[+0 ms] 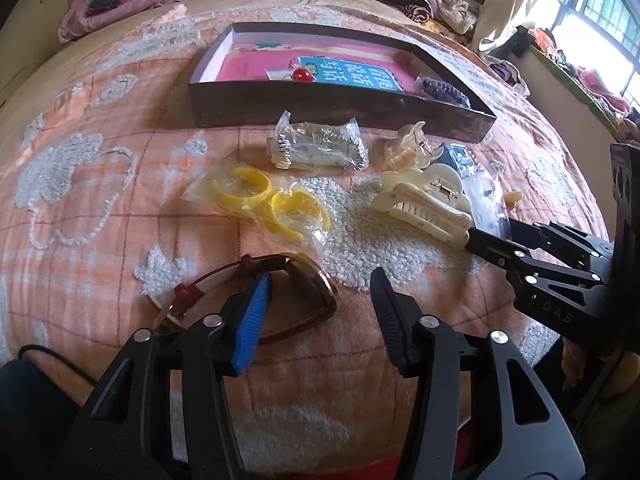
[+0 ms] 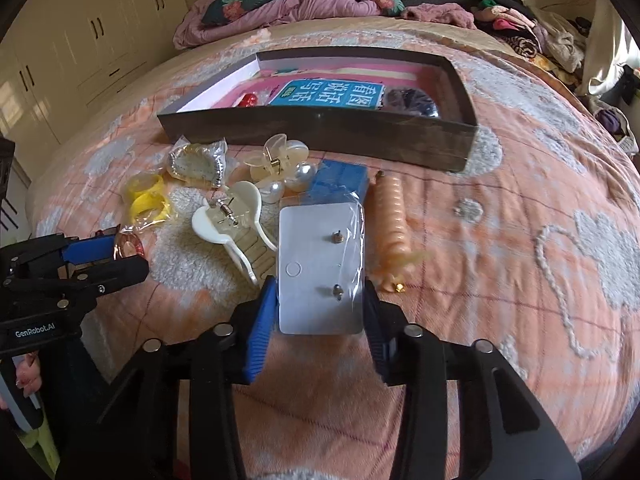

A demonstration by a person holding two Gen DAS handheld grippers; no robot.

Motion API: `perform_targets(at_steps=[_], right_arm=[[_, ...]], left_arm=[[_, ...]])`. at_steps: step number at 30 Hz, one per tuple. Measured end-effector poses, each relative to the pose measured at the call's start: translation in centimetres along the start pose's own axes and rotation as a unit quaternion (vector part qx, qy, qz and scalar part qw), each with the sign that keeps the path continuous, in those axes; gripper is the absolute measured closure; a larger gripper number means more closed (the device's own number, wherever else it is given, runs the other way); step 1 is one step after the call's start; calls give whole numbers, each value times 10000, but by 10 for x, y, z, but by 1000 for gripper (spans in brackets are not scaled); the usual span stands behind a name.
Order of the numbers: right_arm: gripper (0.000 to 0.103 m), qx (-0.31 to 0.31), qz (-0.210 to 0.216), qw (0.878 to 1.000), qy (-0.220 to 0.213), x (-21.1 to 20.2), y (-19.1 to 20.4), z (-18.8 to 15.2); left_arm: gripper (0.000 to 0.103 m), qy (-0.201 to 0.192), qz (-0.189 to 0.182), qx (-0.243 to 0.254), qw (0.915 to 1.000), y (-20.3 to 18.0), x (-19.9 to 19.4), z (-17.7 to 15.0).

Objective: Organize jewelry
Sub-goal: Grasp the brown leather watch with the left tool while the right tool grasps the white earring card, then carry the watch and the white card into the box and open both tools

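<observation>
Left gripper (image 1: 320,312) pitched steeply down, jaws part-closed with a clear gap between the blue pad (image 1: 252,320) and the black one. Right gripper (image 2: 320,320) also angled down, jaws narrowed, both pads on the edges of a white card in a clear sleeve (image 2: 320,268). A hand (image 2: 28,376) grips the left unit's handle, fingers wrapped round.

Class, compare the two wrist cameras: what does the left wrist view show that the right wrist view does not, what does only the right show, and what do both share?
Only the left wrist view shows the watch's brown strap looping past the left gripper's fingers.

Only the right wrist view shows the white earring card between the right gripper's fingers, the peach hair clip and two pearls.

Both show the dark box, the yellow bangles and the cream claw clip.
</observation>
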State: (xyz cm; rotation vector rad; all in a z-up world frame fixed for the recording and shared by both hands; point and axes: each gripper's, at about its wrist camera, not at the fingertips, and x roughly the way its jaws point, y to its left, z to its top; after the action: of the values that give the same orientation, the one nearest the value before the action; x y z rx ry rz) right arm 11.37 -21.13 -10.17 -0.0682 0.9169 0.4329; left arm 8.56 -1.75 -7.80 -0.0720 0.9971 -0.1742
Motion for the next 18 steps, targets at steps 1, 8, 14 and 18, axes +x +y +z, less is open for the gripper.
perform_targets(at_steps=[1,8,14,18], right_arm=[[65,3,38,10000,-41,-3,0,0],[65,202,153,9990,-367,-27,-7,-4],[65,321,192,9972,-643,-49,-10,-1],[65,264,181,9964,-788,-60,-5,1]], left_arm=[[67,-5,48,33,10000,-1,2,1],[87,-108,103,152,9998,0,-1,-2],[93,-314,-32,176,9993,-1,-24,-3],[94,-403,-100,168,9990,1,-37,-4]])
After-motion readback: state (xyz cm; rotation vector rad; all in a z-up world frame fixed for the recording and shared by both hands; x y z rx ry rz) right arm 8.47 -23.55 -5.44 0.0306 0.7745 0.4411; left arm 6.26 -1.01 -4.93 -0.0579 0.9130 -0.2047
